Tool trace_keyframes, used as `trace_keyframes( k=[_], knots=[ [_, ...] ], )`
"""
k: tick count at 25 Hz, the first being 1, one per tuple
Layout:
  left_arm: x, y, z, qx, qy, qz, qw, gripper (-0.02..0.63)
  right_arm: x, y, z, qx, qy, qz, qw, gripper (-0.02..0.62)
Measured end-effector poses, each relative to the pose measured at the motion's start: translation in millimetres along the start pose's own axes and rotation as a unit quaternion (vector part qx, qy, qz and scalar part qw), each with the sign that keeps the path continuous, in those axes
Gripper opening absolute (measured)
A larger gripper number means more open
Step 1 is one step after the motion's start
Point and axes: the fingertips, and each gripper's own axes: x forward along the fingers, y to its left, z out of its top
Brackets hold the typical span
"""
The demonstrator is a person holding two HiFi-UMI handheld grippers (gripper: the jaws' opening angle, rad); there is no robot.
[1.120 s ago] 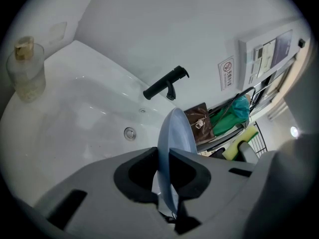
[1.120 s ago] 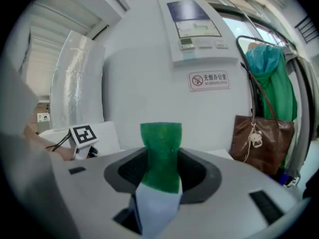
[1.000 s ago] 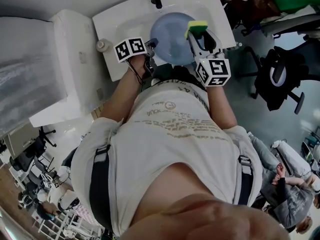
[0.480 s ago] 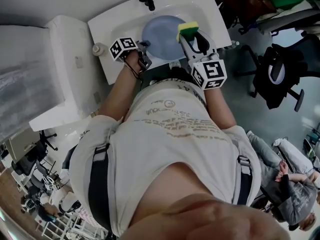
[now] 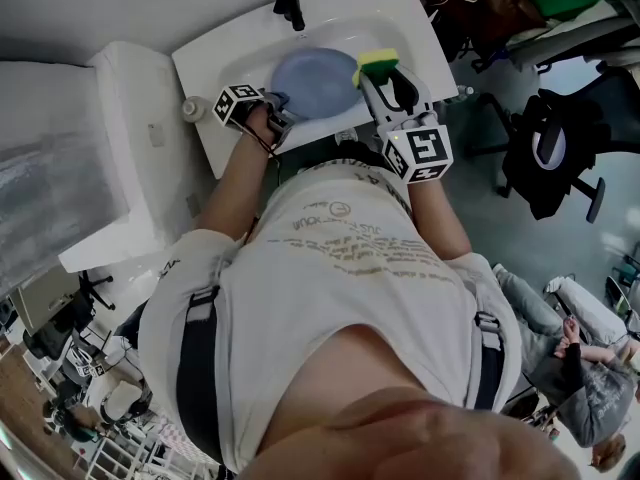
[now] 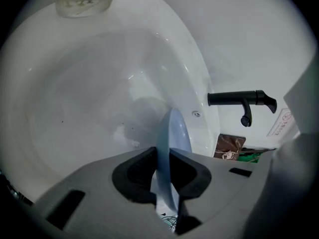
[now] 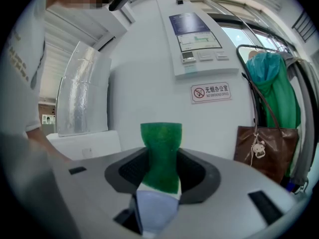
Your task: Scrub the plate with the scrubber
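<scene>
Both tongs are loaded. Nearest us, the left tongs [image 5: 274, 106] pinch the rim of the round pale-blue plate [image 5: 315, 82] at its 9 o'clock edge. The left gripper view shows that rim edge-on between the dark pads [image 6: 134, 176]. The right tongs [image 5: 380, 76] are squeezed onto the yellow-and-green sponge scrubber [image 5: 376, 62], green face outermost, just at the plate's 3 o'clock.

Over the last second the left tongs have sunk and rolled. They have carried the plate down into the white ceramic washbasin [image 5: 405, 13] and partly out from under the scrubber, which has barely moved. Beyond, the black tap [image 5: 289, 2] stands at the basin's 12 o'clock.

We judge that the plate is being settled for scrubbing, with no stroke begun. The scrubber points at the wall, not at the plate's face.
</scene>
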Motion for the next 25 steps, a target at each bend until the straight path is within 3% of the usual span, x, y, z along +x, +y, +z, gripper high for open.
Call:
trace_keyframes(
  k=[4,16,20,25],
  knots=[
    [7,8,6,-0.037,-0.004,0.003,0.9993,0.058,2,-4,-2,0.009,0.004,-0.006,1.0,0.178],
    [19,14,7,-0.077,0.005,0.001,0.997,0.071,10,-17,-14,0.01,0.038,-0.028,0.999,0.183],
    [19,11,8,-0.062,0.006,0.0,0.9981,0.071,12,-19,-15,0.012,0.038,-0.026,0.999,0.183],
    [16,11,10,-0.058,0.0,0.004,0.9983,0.144,15,-21,-14,0.013,0.036,-0.024,0.999,0.183]
  ],
)
